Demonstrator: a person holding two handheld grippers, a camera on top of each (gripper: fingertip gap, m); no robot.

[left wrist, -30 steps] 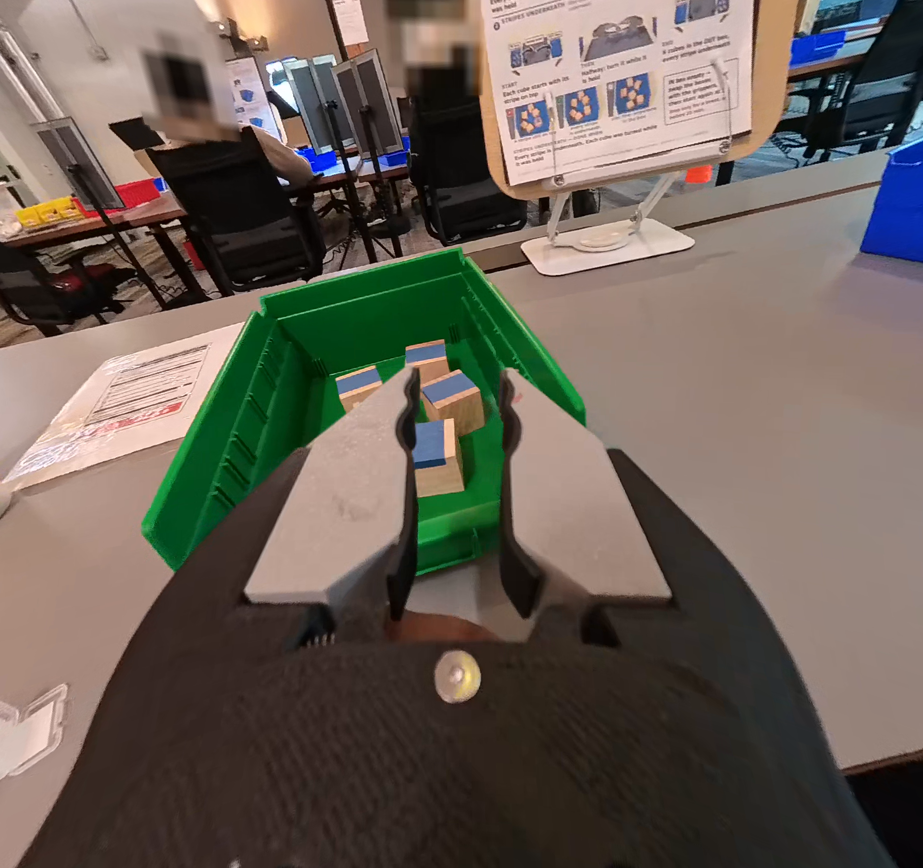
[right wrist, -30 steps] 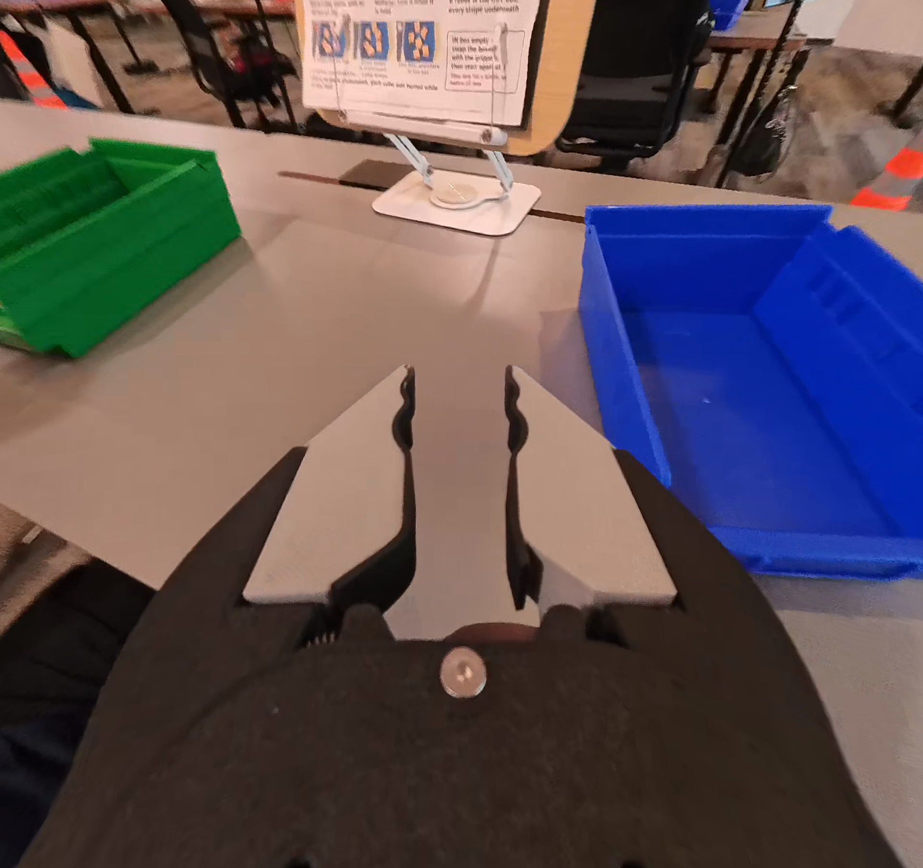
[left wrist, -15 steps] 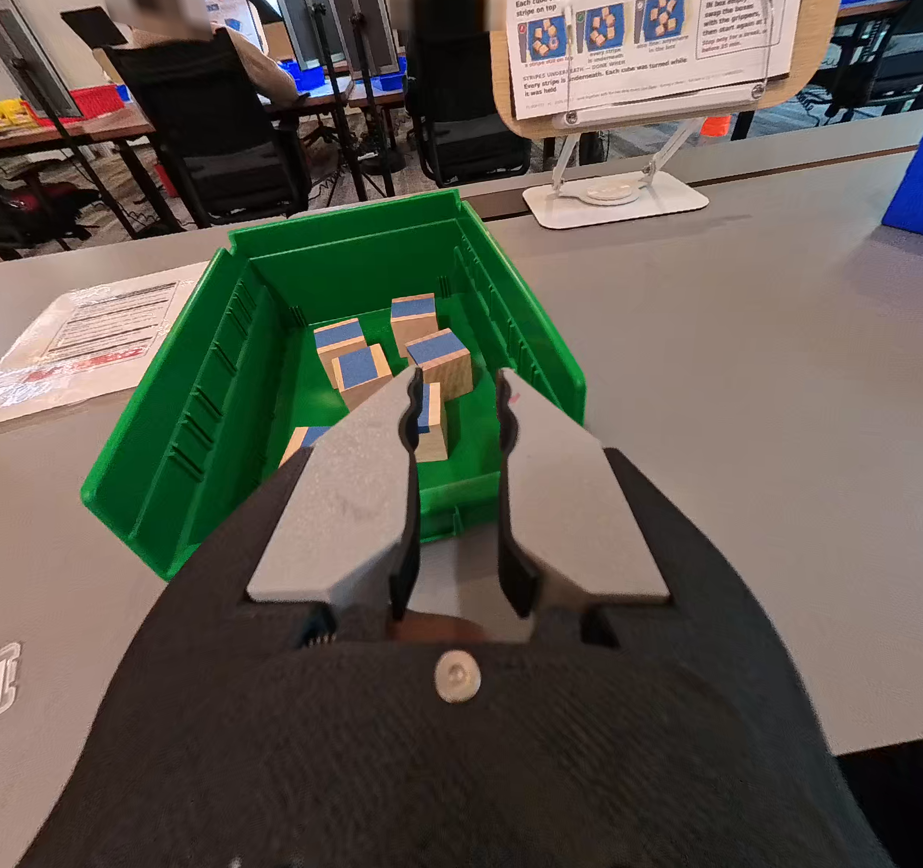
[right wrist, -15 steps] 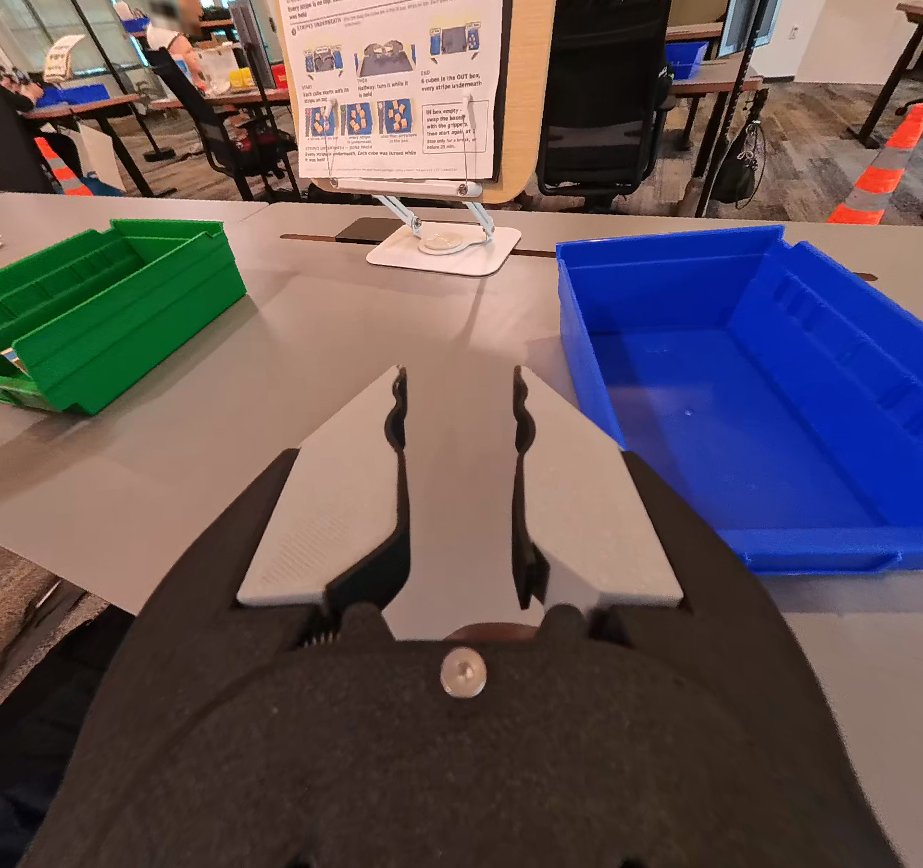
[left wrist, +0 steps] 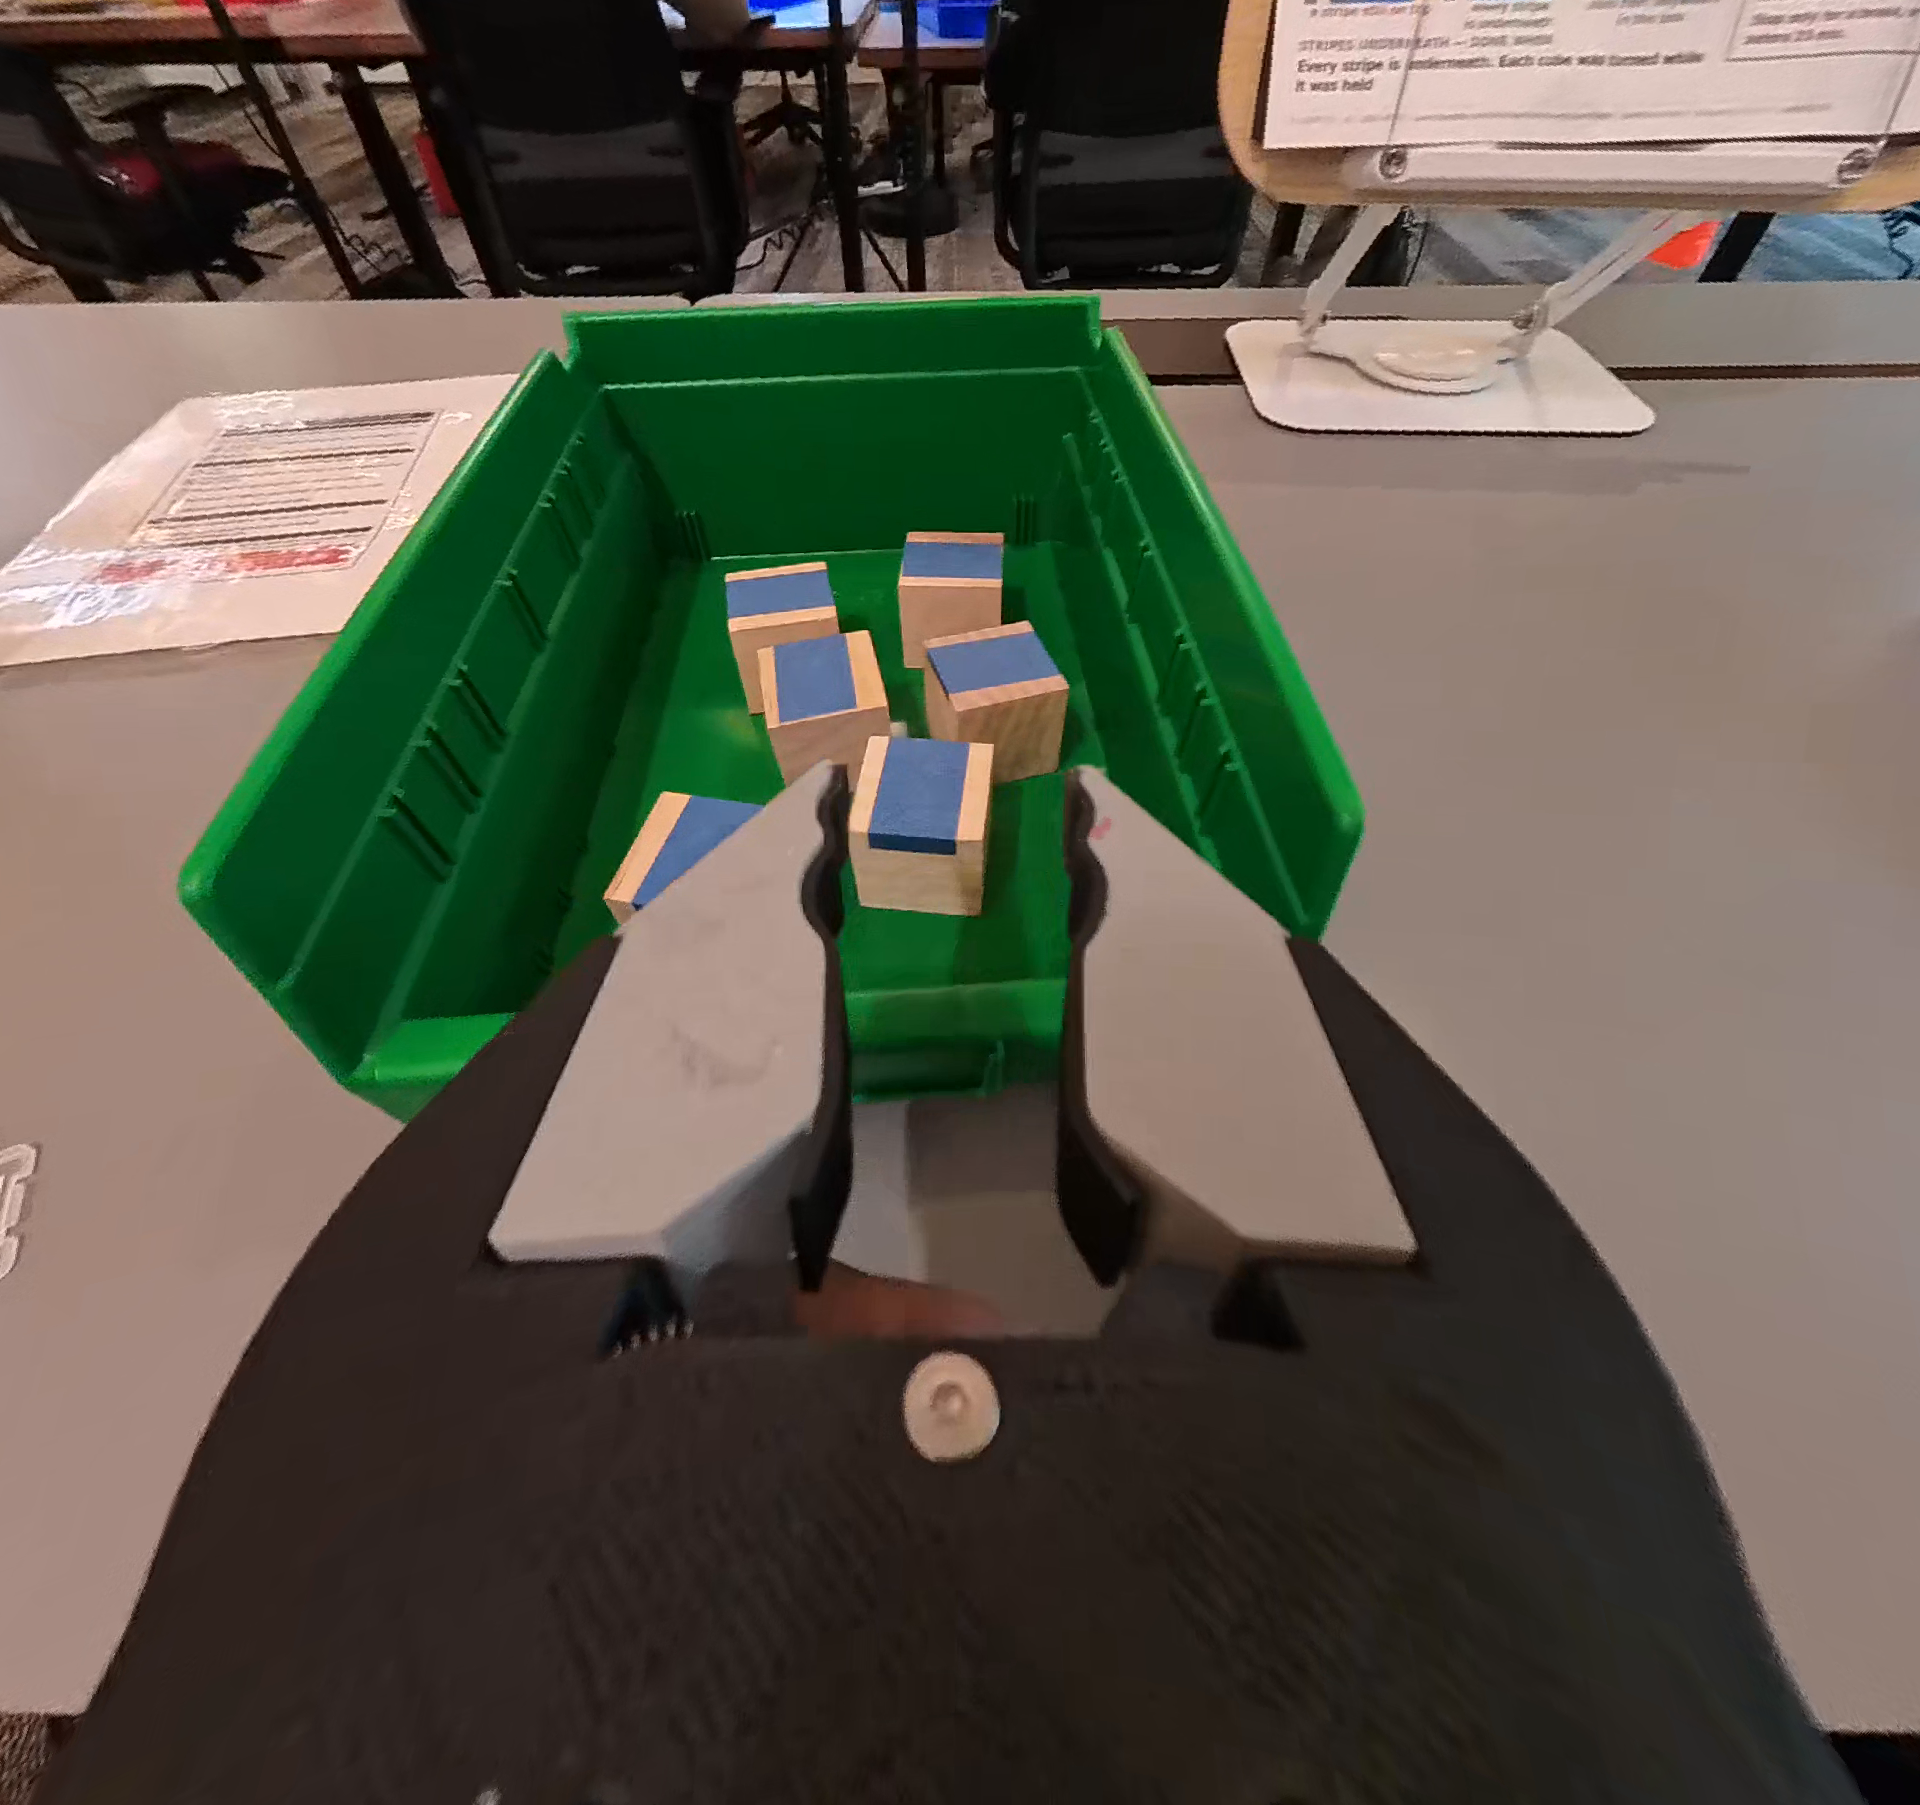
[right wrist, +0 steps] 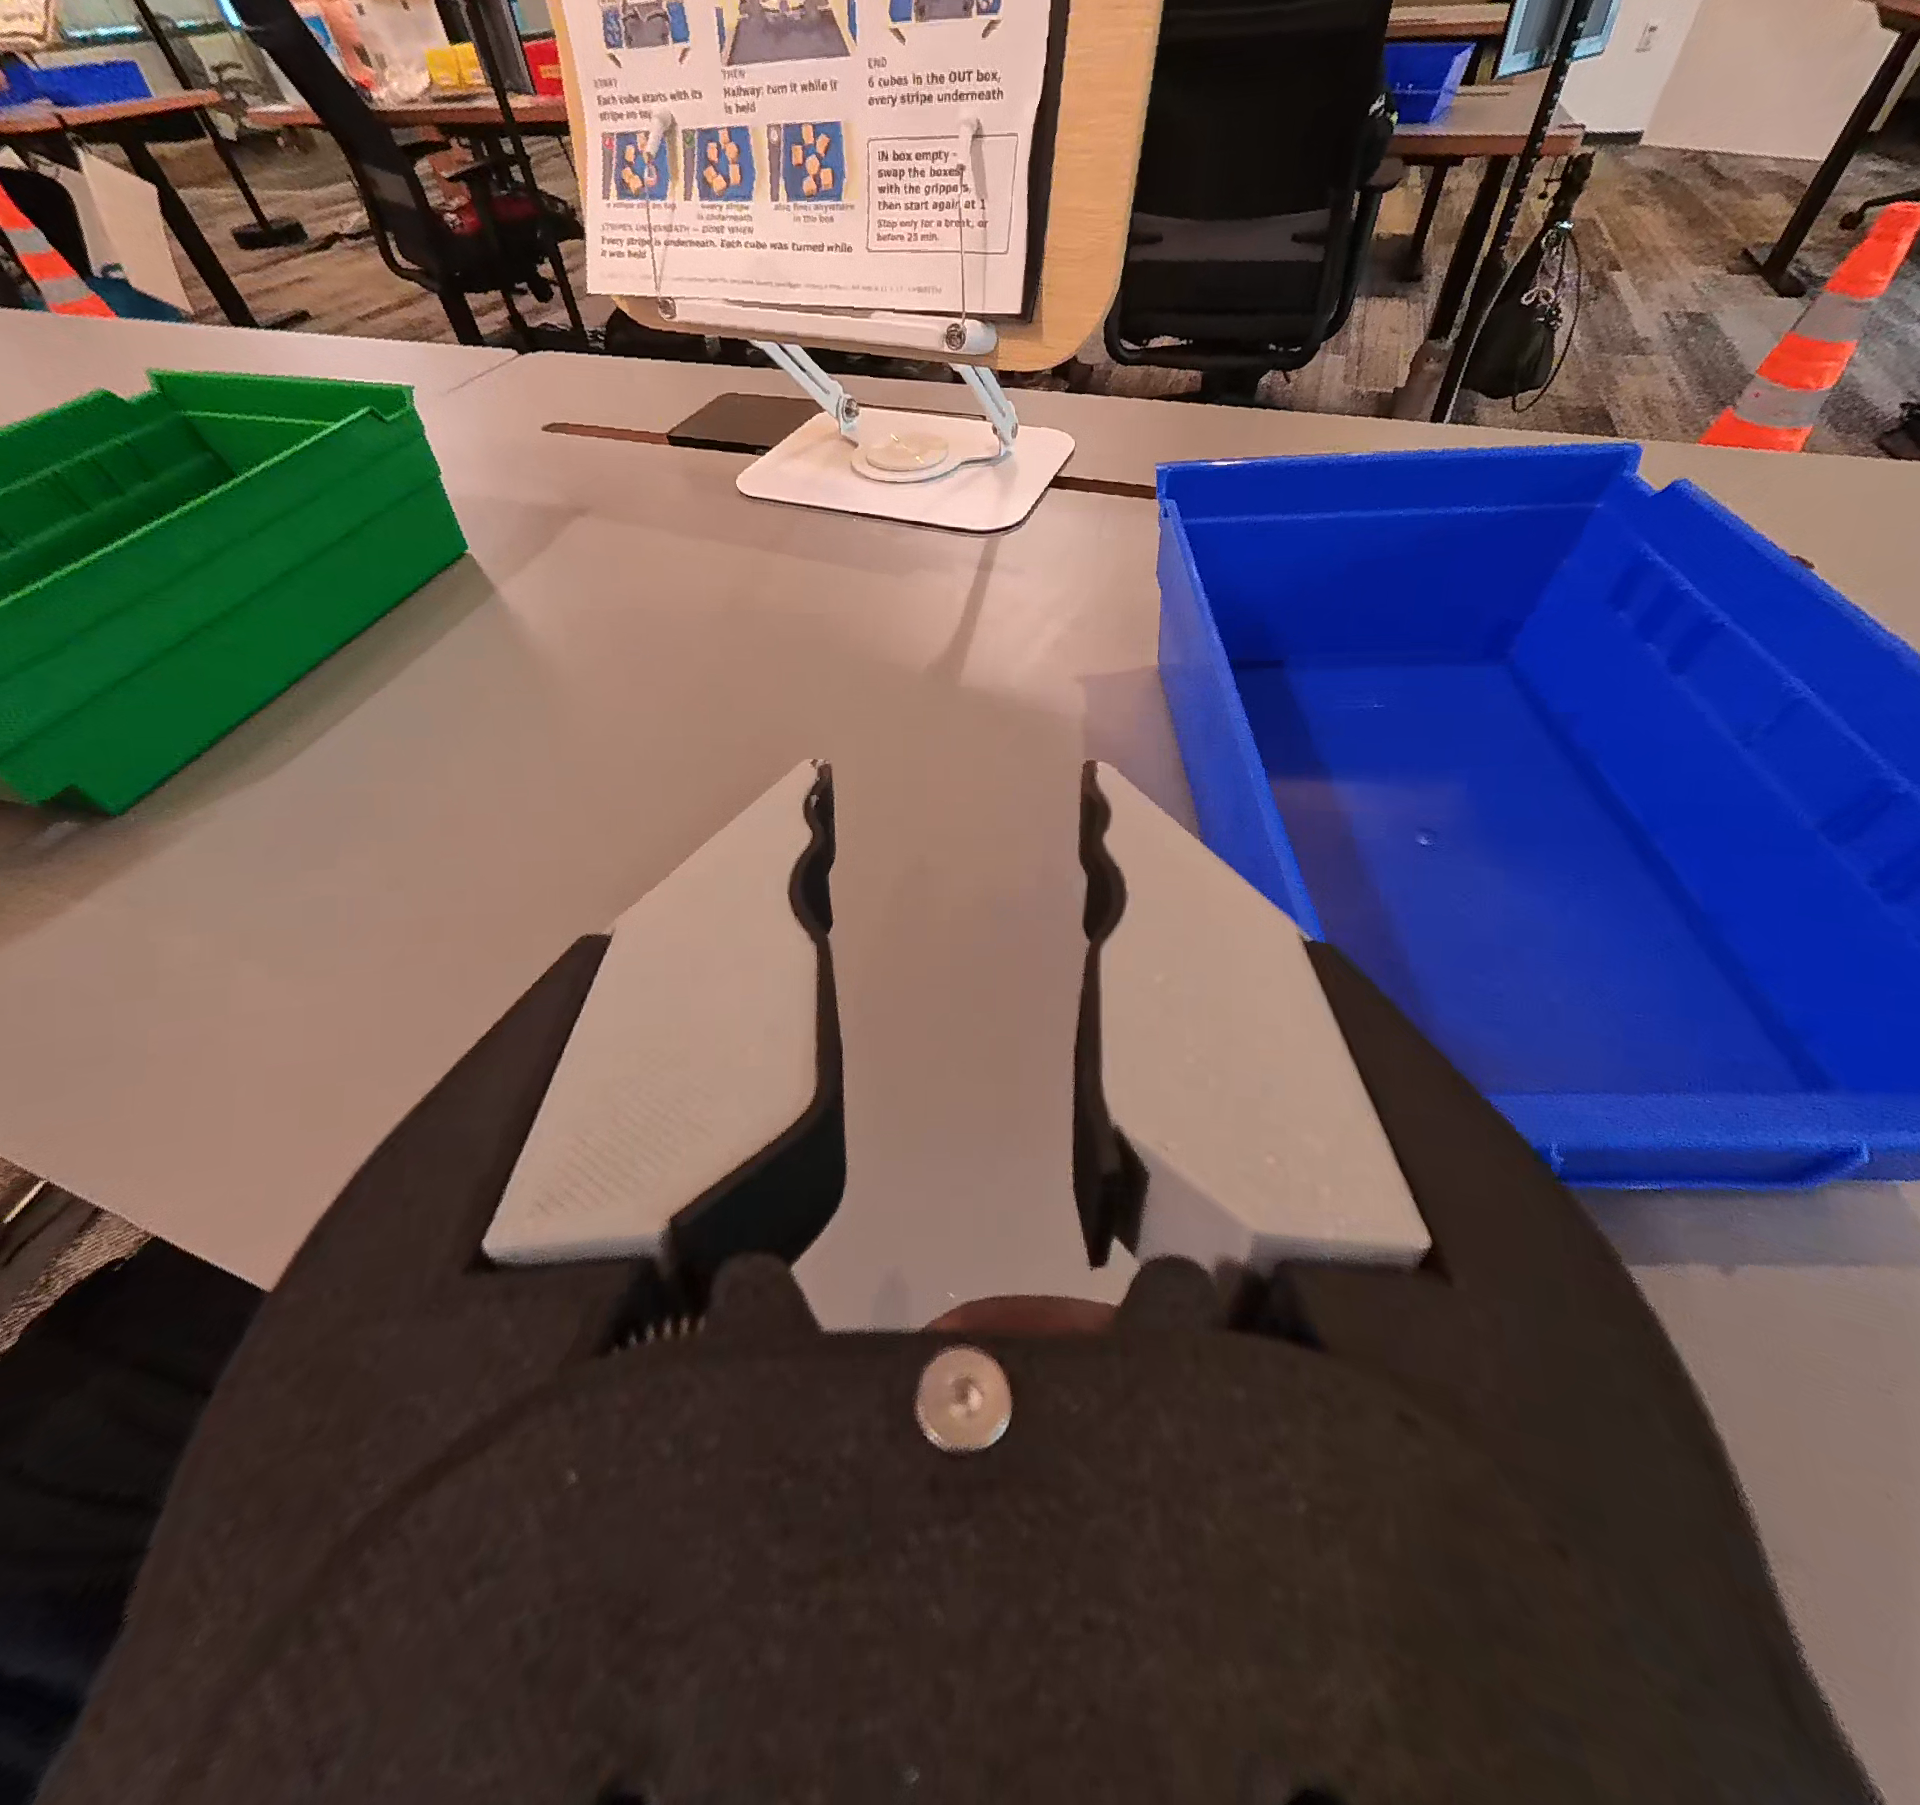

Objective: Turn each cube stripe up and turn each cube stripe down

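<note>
Several wooden cubes with blue stripes on top lie in a green bin (left wrist: pixel 436 820). The nearest cube (left wrist: pixel 920 825) sits just beyond the tips of my left gripper (left wrist: pixel 951 799), which is open and empty over the bin's near edge. Another cube (left wrist: pixel 675 846) is partly hidden behind the left finger. Further cubes (left wrist: pixel 826 701) (left wrist: pixel 997 711) lie behind. My right gripper (right wrist: pixel 951 779) is open and empty above the grey table, between the green bin (right wrist: pixel 218 571) at left and an empty blue bin (right wrist: pixel 1538 820) at right.
A stand with an instruction sheet (right wrist: pixel 914 467) stands at the table's far middle; it also shows in the left wrist view (left wrist: pixel 1444 384). A laminated paper (left wrist: pixel 239 519) lies left of the green bin. Chairs and desks stand beyond the table.
My left gripper has moved closer over the green bin and opened wider; more cubes show. My right gripper has opened a little wider, and its view has shifted slightly over the table.
</note>
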